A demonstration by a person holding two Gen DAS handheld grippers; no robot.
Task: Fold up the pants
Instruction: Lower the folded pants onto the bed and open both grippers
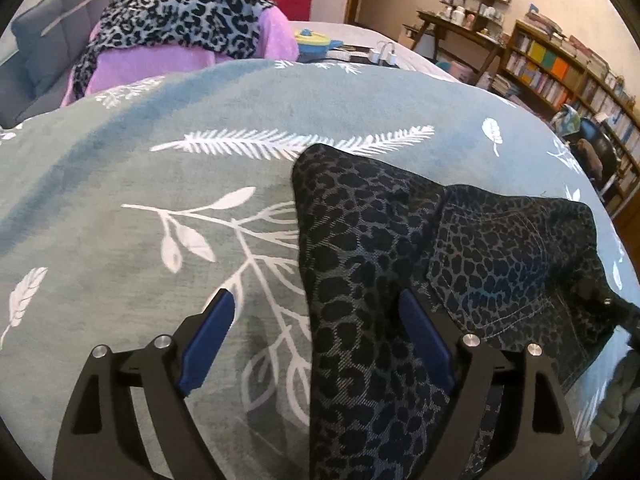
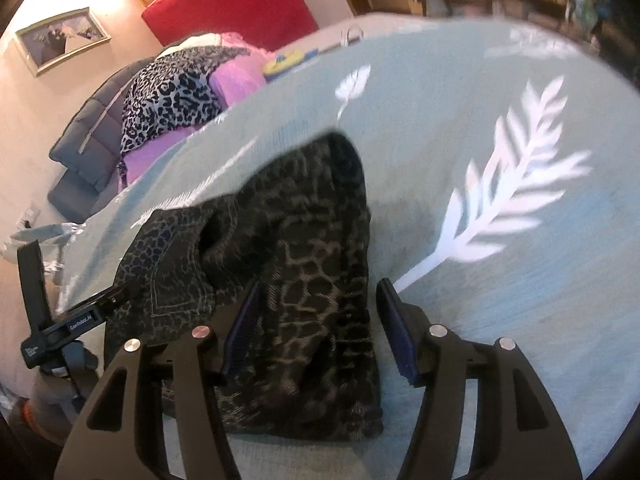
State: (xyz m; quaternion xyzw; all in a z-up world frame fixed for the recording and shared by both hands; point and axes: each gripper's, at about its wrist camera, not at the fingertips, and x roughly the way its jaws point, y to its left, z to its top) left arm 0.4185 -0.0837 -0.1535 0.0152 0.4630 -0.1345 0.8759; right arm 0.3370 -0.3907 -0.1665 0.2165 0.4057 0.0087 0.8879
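Pants [image 1: 360,240]: dark leopard-print denim, folded, on a teal leaf-print blanket [image 1: 140,200].
Left gripper [image 1: 316,320]: jaws spread, gripping nothing.
Right gripper [image 2: 320,312]: jaws apart over the fabric, unclamped.
Right view only: framed picture [image 2: 60,40].

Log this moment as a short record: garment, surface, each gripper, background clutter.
garment: dark leopard-print pants, folded, lying flat on the blanket
surface: teal blanket with white leaf pattern
left gripper: open, over the pants' left edge, pads not pressing
right gripper: open, pants under it, pads not pressing
background: pile of clothes, bookshelf
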